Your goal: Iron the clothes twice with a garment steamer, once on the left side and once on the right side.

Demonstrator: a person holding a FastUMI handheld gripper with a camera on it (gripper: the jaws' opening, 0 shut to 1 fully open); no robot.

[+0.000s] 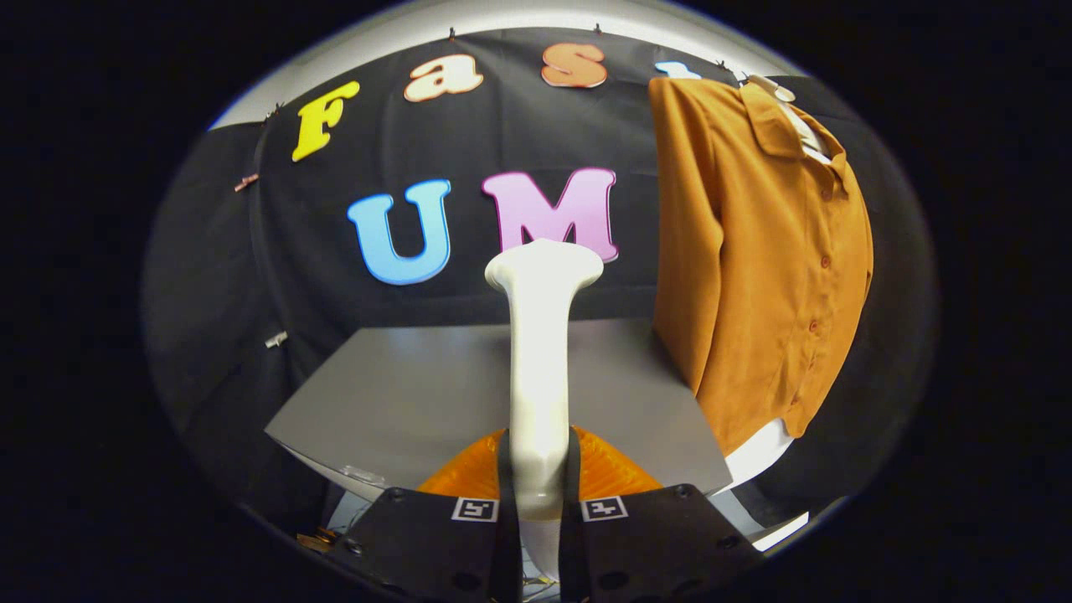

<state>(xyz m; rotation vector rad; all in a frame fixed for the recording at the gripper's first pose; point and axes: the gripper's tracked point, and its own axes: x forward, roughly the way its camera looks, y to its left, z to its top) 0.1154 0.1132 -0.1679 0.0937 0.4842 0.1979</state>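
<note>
Shirt (762, 260) hangs at about two o'clock from the gripper (538, 502), beyond the table (402, 394) and against the booth wall, its button line running top to bottom. Steamer (540, 352) stands upright between the fingers, which close narrowly on its handle from both sides; its head points at twelve. Reaching the shirt looks to need a swing rightward.

My fingers (538, 494) clamp the white steamer (540, 352), which rises straight ahead and blocks the middle. Left of it the grey counter (402, 394) lies bare and open; to the right hangs the orange shirt (754, 260)
</note>
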